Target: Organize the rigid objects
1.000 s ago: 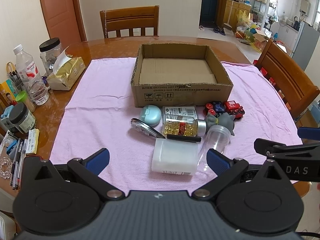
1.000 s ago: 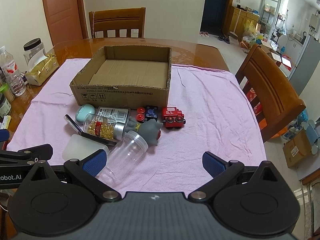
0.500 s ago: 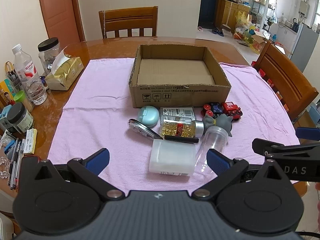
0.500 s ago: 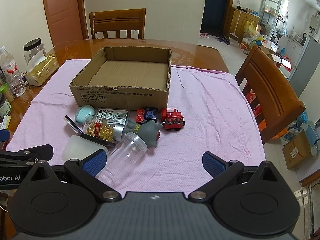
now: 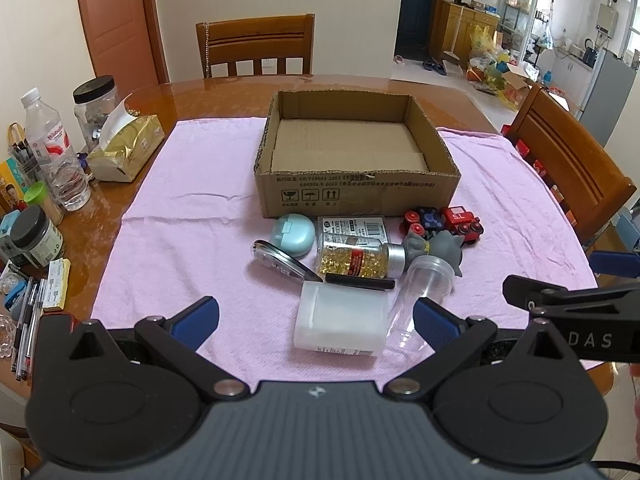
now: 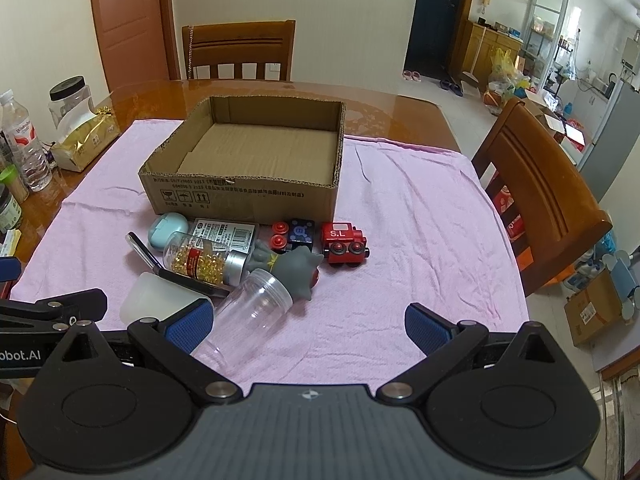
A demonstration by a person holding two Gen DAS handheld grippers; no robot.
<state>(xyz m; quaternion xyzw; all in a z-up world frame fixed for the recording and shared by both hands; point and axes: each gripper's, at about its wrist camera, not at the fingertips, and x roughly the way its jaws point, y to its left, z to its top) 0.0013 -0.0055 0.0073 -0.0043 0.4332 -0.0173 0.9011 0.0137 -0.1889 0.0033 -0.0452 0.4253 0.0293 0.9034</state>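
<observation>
An empty cardboard box stands on the pink cloth. In front of it lies a heap: a teal round case, a bottle of gold capsules, a grey rubber toy, a red toy train, a clear plastic jar and a frosted white box. My left gripper is open, low before the white box. My right gripper is open too, its left pad beside the clear jar.
Bottles, jars, pens and a gold tissue pack crowd the table's left edge. Wooden chairs stand at the far side and on the right. Bare pink cloth stretches right of the toys.
Both views have shifted slightly; the heap sits a little higher in the left wrist view. Nothing was grasped or moved on the cloth.
</observation>
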